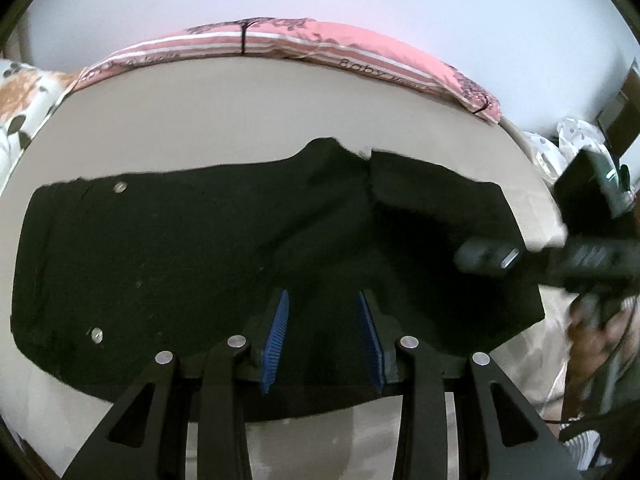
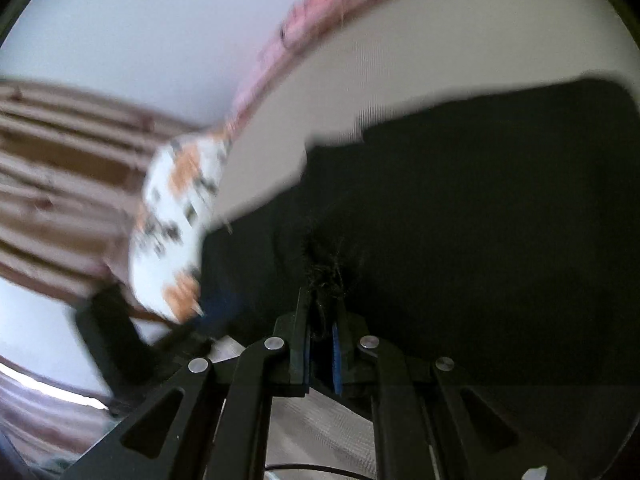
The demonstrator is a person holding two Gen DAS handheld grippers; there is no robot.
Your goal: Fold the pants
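Note:
Black pants (image 1: 200, 256) lie spread on a beige bed surface (image 1: 200, 120), waistband with metal buttons at the left, legs folded toward the right. My left gripper (image 1: 323, 300) is open, its blue pads over the pants' near edge. My right gripper (image 2: 322, 300) is shut on a frayed edge of the pants (image 2: 460, 240) and holds it raised. The right gripper also shows in the left wrist view (image 1: 488, 258), blurred, over the right end of the pants.
A pink striped pillow (image 1: 320, 46) lies along the bed's far edge. A floral white and orange pillow (image 1: 20, 100) is at the left, and also shows in the right wrist view (image 2: 180, 216). Clutter and a dark device (image 1: 592, 188) sit off the right bed edge.

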